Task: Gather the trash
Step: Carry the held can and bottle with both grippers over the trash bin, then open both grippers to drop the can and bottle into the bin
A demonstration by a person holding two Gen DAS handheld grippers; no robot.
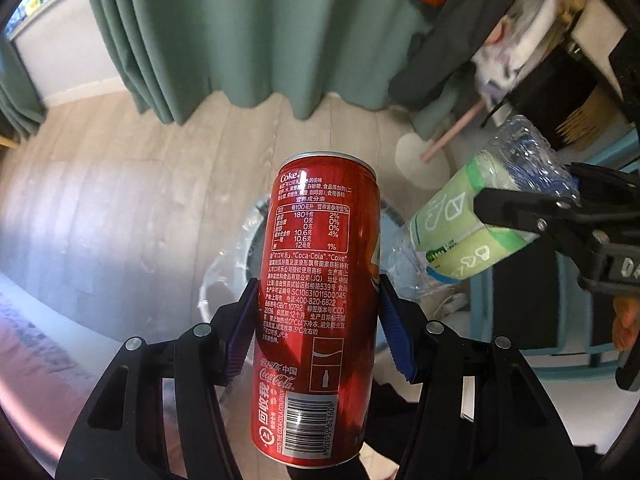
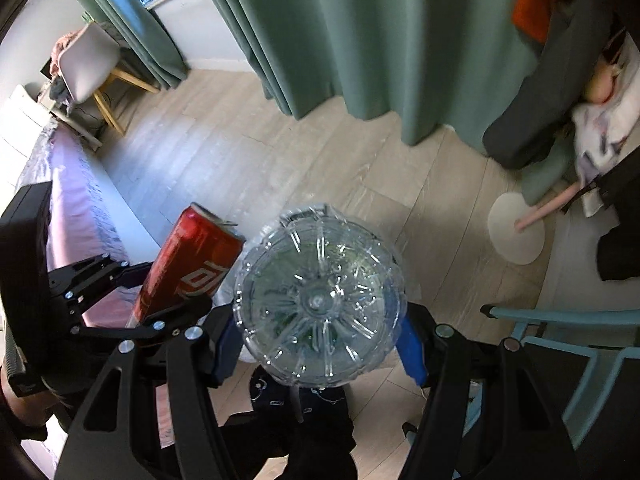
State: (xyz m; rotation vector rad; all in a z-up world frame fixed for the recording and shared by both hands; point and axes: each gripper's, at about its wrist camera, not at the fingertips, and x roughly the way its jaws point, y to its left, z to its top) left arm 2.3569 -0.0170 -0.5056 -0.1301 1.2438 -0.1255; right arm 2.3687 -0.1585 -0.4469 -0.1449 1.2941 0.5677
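My left gripper (image 1: pixel 318 320) is shut on a red Coca-Cola can (image 1: pixel 316 300), held upright between the blue pads. The can also shows in the right wrist view (image 2: pixel 188 264), at the left. My right gripper (image 2: pixel 320 336) is shut on a clear plastic water bottle (image 2: pixel 320 304) whose ribbed base faces the camera. In the left wrist view the bottle (image 1: pixel 472 224), with a light green label, is held at the right by the right gripper (image 1: pixel 516 212). A bin lined with a clear bag (image 1: pixel 228 276) sits on the floor below and behind the can, mostly hidden.
Green curtains (image 1: pixel 224 32) hang at the back over a pale wood floor (image 2: pixel 240 152). A bed with pink cover (image 2: pixel 68 208) lies at the left. A blue chair (image 2: pixel 560 340) stands at the right. Dark clothes (image 2: pixel 532 92) and a round white stand base (image 2: pixel 516 236) are at right.
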